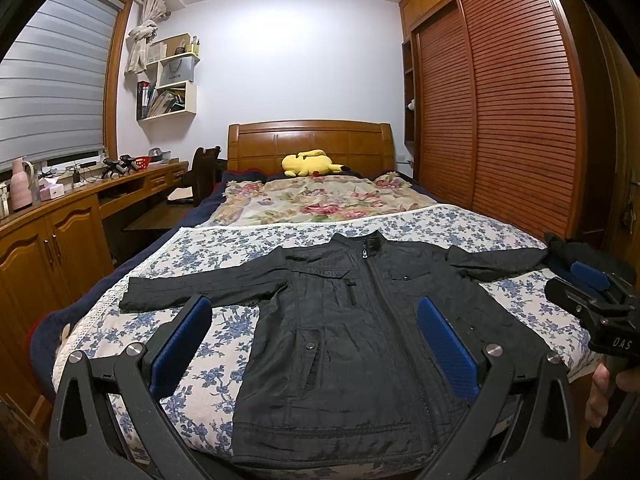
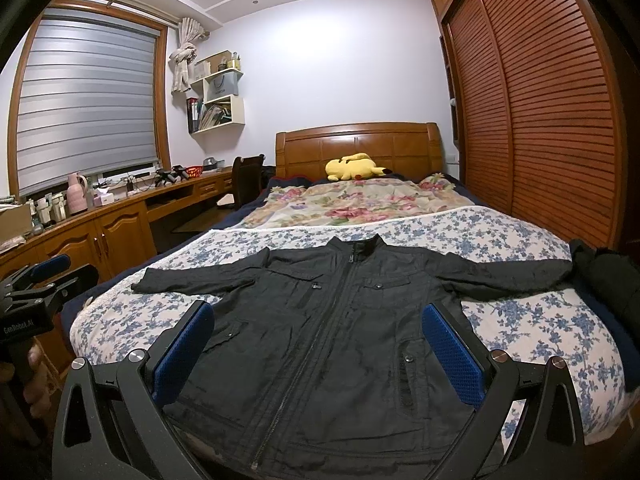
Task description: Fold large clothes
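The black zip jacket [image 1: 352, 320] lies face up, spread flat on the bed [image 1: 460, 232], in the lower middle of both views. Its collar points away toward the headboard, hem nearest the tongs, so the long axis runs straight ahead and the sleeves stretch sideways. Left tongs [image 1: 316, 344] and right tongs [image 2: 320, 348] both stand wide and empty above the hem. The left sleeve end [image 1: 136, 300] probably suits the left tongs; the right sleeve [image 2: 520, 272] reaches a dark bundle [image 2: 608, 280] at the bed's edge.
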`<act>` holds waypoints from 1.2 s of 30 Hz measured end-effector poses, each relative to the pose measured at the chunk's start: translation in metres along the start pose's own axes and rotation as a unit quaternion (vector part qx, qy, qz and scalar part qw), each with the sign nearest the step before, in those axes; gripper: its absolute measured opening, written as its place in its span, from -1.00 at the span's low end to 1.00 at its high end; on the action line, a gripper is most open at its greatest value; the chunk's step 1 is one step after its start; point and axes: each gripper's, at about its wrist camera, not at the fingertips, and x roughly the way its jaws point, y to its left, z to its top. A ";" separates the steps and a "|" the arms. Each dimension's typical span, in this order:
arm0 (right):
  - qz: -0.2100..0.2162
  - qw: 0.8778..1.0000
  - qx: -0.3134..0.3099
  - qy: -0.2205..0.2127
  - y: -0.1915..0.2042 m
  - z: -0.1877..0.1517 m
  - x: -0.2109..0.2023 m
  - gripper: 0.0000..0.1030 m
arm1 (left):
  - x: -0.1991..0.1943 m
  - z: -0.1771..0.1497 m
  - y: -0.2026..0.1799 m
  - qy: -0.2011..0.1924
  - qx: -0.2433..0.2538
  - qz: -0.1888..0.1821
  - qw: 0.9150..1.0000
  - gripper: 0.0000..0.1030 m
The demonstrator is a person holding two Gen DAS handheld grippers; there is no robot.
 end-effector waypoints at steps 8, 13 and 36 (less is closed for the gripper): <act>0.007 1.000 -0.009 0.012 0.003 -0.002 0.013 1.00 | 0.020 -0.015 0.016 0.023 -0.002 0.014 1.000 0.99; 0.020 0.999 -0.012 0.027 0.010 -0.004 0.030 1.00 | 0.030 -0.027 0.032 0.034 -0.011 0.026 0.999 0.99; 0.061 0.994 -0.035 0.080 0.015 -0.008 0.107 1.00 | 0.084 -0.078 0.141 0.103 -0.009 0.091 0.990 0.99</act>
